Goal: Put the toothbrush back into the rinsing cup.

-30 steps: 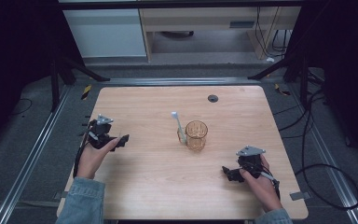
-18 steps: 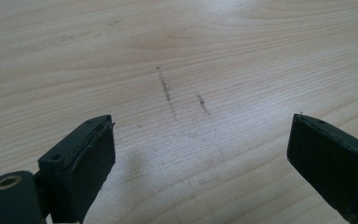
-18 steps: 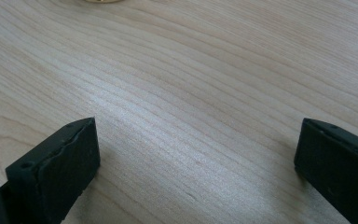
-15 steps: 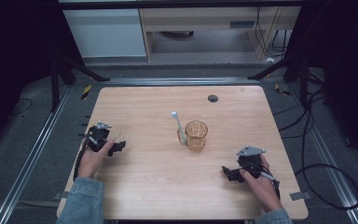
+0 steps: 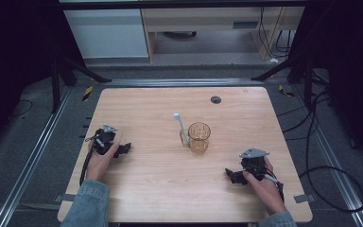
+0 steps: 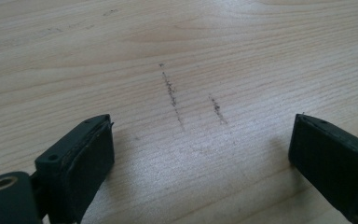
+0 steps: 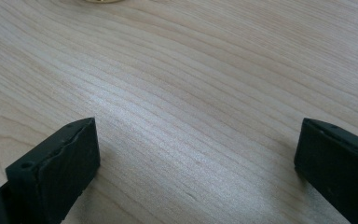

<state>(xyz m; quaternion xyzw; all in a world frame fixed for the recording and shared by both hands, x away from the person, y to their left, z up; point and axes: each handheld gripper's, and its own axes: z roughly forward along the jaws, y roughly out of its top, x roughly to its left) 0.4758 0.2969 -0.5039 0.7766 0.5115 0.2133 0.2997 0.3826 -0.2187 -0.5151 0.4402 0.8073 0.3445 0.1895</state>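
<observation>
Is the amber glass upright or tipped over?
Upright: the amber glass stands on its base on the table, its round mouth facing up, a white utensil beside it.

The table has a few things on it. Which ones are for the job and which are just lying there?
For the job:
amber glass, mid-table
white stick-like tool, leaning on the glass's left side
left gripper, jaws open
right gripper, jaws open

Just lying about:
dark round cap, near the table's far edge
cables on the floor

The table (image 5: pixel 146 189) holds one amber glass (image 5: pixel 199 137), one white toothbrush (image 5: pixel 180 124) and two grippers.
</observation>
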